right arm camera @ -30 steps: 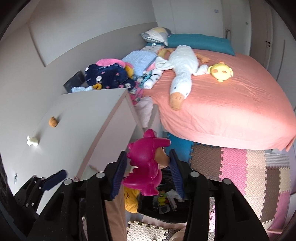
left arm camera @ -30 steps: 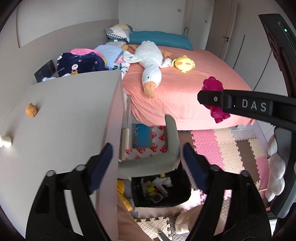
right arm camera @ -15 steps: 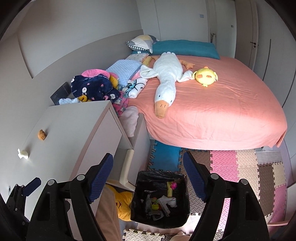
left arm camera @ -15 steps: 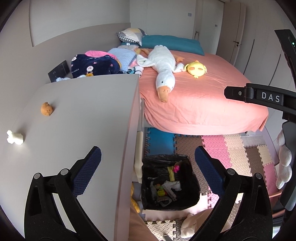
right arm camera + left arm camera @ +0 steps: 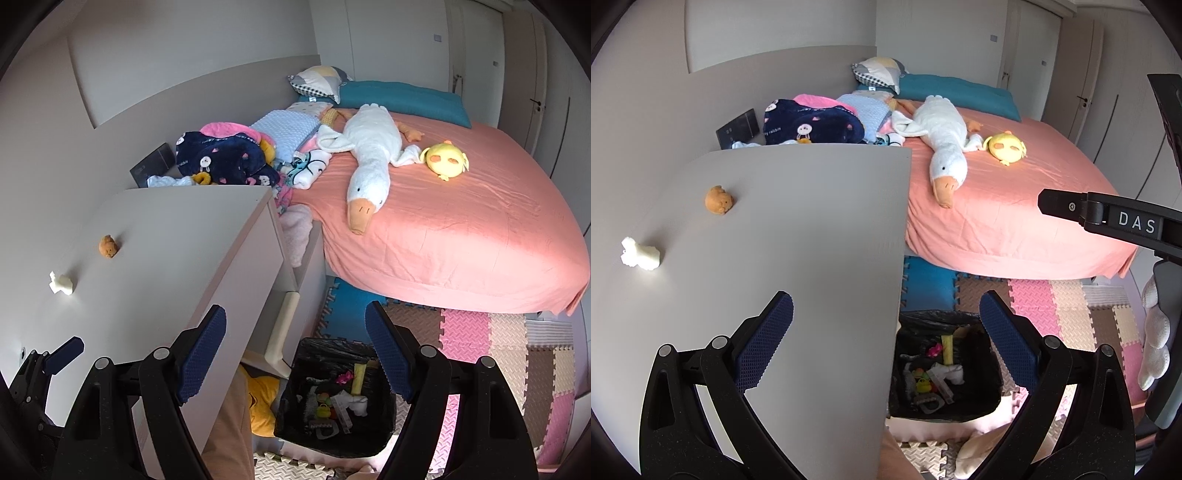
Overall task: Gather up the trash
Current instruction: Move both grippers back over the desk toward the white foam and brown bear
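Black liner fills the bin (image 5: 334, 398), which sits on the floor below and between the right gripper (image 5: 295, 354) fingers, placed against the cabinet (image 5: 177, 258) foot, probably so that scraps drop straight in. Two scraps remain on the cabinet top, an orange lump (image 5: 718, 199) and a white lump (image 5: 639, 254), both beyond and left of the left gripper (image 5: 886, 347) fingers. Both grippers tilt steeply downward with fingers spread wide and nothing between them; the left one hangs over the cabinet edge.
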Demonstrator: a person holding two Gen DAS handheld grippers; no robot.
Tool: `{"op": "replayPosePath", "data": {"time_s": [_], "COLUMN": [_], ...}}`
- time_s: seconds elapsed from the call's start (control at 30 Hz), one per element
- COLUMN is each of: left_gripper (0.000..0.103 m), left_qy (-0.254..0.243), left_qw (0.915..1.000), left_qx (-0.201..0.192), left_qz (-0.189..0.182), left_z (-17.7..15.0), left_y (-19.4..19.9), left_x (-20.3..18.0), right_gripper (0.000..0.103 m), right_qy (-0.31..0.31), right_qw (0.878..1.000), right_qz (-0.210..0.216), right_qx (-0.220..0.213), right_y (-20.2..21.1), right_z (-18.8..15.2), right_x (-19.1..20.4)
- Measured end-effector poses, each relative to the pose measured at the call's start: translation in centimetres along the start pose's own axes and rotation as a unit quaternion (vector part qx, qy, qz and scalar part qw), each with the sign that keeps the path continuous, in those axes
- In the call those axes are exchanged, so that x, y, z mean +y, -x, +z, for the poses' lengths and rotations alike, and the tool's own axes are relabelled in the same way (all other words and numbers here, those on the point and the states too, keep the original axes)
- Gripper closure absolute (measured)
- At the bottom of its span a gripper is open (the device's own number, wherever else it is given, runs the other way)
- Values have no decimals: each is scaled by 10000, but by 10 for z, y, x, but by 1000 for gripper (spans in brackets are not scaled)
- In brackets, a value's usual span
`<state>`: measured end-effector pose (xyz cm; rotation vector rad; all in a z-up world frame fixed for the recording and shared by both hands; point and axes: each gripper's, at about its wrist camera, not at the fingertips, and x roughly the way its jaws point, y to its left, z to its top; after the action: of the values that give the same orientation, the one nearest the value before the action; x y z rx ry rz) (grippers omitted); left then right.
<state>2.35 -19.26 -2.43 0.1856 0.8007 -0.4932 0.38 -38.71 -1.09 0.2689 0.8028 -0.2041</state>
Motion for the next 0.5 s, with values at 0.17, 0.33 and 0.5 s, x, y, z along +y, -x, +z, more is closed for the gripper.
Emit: {"op": "replayPosePath", "data": {"time_s": [0.17,0.33,0.5], "left_gripper": [5,5,5], "left_qy": [171,431,578], "left_qw": [9997,9984,9964], "left_qx": [-38,-50,-63], "left_qz": [180,372,615], "left_z": [-3,-6,-12], "left_y": [4,4,5], "left_x": [23,50,72], "right_gripper": [25,25,25], "right_qy": [121,273,439], "right_qw": [9997,9988,9977], "right_qz": [230,405,497], "right_qx": [47,98,138], "right_y": [-7,-15,-24], "right_z": [1,1,0], "right_x": [22,47,71]}}
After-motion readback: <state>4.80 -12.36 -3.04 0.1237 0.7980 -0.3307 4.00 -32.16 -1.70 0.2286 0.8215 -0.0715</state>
